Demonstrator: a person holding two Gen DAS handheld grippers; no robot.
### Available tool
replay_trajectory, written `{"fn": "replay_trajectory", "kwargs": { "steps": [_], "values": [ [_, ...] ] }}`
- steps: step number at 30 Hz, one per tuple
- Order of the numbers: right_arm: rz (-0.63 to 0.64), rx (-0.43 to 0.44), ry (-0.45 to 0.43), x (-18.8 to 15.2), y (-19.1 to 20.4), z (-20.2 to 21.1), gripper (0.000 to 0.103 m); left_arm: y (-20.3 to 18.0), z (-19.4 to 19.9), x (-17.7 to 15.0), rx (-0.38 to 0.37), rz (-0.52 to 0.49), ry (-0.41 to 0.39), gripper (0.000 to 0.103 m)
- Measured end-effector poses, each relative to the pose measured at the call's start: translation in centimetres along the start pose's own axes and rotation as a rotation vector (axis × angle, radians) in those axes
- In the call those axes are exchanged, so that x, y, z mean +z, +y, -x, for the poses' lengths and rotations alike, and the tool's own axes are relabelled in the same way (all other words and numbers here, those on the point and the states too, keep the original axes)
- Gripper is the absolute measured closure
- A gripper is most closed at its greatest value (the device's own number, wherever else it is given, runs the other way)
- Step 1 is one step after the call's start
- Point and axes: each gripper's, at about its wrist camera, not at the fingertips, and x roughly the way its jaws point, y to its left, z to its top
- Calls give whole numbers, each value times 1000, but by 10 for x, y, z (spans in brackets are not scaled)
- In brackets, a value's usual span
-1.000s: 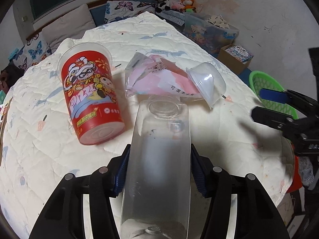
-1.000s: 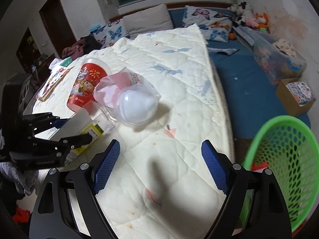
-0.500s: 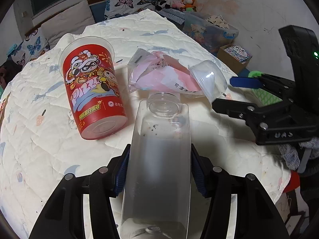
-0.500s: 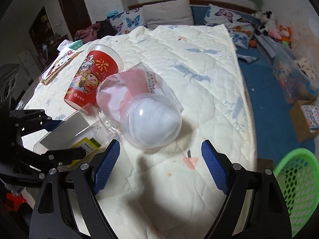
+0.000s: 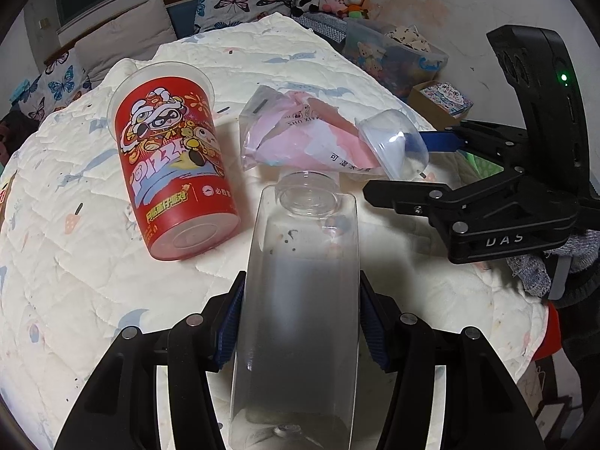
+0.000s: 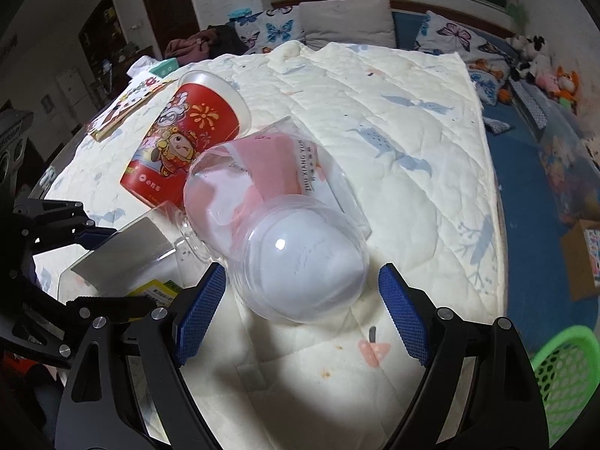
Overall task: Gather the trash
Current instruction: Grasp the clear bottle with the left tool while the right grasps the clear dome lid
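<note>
My left claw (image 5: 298, 322) is clenched on a clear plastic bottle (image 5: 300, 300), its blue pads pressed against both sides of the bottle's body. The bottle points away from me, its open neck toward the other trash on the bed (image 5: 75, 262), which is covered with a cream quilted blanket. My right claw (image 6: 300, 303) is spread wide and grips nothing. Between its blue pads lies the domed lid of a clear plastic cup (image 6: 277, 232), which rests on its side and is stuffed with pink and white paper. The pads sit just beside the dome, one on each side; I cannot tell whether either touches it. To the left of that cup a red paper cup (image 5: 172, 172) with cartoon prints lies tilted on the blanket, its wide rim pointing away from me. A green mesh basket (image 6: 562, 378) stands on the floor beyond the bed's edge, at the lower right of the right wrist view.
</note>
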Motion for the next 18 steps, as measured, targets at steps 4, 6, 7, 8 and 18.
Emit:
{"fn": "replay_trajectory", "kwargs": {
  "steps": [4,6,7,8,18],
  "values": [
    [4,-2,0,0,2,0,30,0,0,0,-2,-2,0,49],
    [0,0,0,0,3,0,37,0,0,0,-1,-1,-1,49],
    [-4,-4,1,0,2,0,37,0,0,0,-1,0,-2,49],
    [-5,-10,-2,-1,3,1,37,0,0,0,-1,1,-3,49],
    [-30,-32,-20,-11,8,18,37,-2,9,-7,-22,9,-9,50]
  ]
}}
